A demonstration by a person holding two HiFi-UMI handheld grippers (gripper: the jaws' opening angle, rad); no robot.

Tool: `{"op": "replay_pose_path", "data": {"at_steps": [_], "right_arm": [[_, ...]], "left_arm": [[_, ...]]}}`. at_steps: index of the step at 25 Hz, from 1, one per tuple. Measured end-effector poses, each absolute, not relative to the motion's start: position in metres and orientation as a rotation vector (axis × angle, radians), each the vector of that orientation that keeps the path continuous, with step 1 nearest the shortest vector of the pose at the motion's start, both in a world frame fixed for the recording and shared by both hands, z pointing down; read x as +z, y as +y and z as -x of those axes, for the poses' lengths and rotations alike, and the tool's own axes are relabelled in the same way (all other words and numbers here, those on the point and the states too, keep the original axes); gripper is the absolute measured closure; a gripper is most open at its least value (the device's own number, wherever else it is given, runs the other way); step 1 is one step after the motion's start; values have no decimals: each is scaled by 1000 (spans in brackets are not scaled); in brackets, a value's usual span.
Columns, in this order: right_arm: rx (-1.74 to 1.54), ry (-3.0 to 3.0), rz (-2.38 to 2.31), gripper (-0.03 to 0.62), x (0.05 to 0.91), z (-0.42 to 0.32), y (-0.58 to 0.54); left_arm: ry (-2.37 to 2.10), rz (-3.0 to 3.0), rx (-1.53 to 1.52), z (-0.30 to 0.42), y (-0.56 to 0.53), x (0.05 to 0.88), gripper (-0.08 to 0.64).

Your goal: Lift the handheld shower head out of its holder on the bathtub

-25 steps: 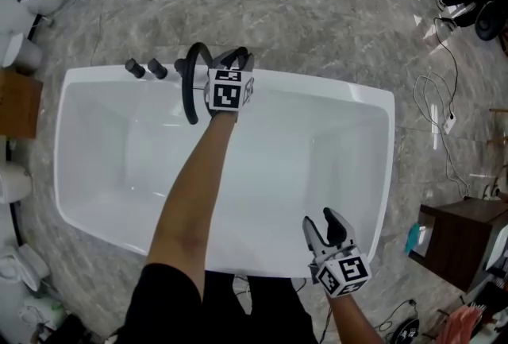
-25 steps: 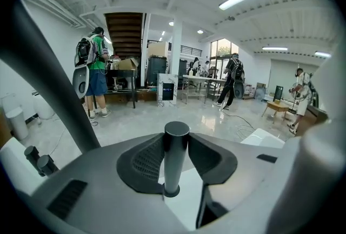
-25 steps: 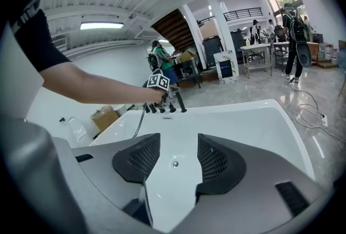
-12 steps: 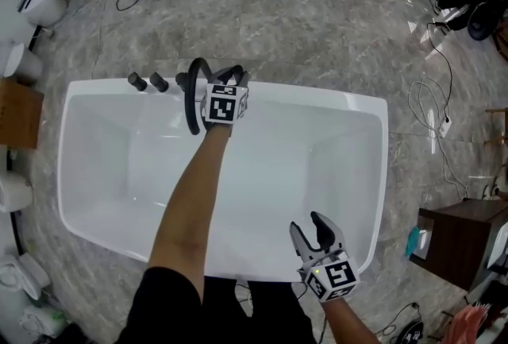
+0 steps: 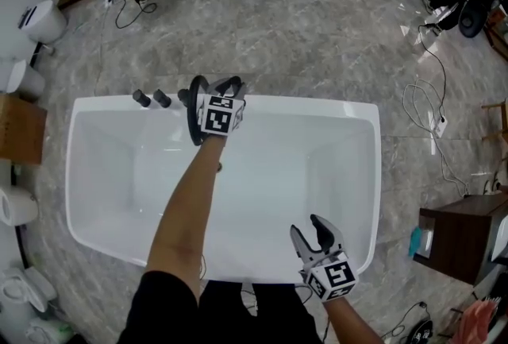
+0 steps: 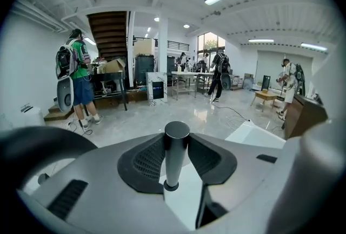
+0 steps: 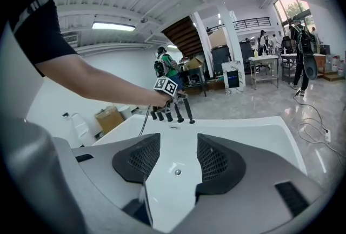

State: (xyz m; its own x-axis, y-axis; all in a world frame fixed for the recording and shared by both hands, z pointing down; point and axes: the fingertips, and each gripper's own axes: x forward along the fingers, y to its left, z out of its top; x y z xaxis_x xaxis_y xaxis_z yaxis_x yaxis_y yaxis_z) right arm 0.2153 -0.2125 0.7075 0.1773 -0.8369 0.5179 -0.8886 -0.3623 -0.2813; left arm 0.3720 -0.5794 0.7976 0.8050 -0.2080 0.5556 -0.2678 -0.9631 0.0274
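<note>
The handheld shower head is a dark upright cylinder; its lower end meets a dark ring on the white rim. My left gripper is shut on it, a black pad pressing each side. In the head view this gripper reaches over the far rim of the white bathtub, beside the curved black spout and two black knobs. My right gripper hangs over the near rim, open and holding nothing. The right gripper view looks across the tub at the left gripper and the taps.
Grey marble floor surrounds the tub. Cables trail on the floor at the right, near a dark wood cabinet. White fixtures and a brown box stand at the left. A person with a backpack stands beyond the tub.
My left gripper, still closed on the shower head, has risen slightly and drifted a little toward the knobs. The right gripper has lifted a bit over the near rim.
</note>
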Motion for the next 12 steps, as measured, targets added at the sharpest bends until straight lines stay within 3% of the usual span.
{"op": "replay_pose_path", "data": {"at_steps": [12], "right_arm": [[934, -1737, -2397, 405, 659, -194, -197]], "left_arm": [[-394, -2912, 819, -378, -570, 715, 436]]}}
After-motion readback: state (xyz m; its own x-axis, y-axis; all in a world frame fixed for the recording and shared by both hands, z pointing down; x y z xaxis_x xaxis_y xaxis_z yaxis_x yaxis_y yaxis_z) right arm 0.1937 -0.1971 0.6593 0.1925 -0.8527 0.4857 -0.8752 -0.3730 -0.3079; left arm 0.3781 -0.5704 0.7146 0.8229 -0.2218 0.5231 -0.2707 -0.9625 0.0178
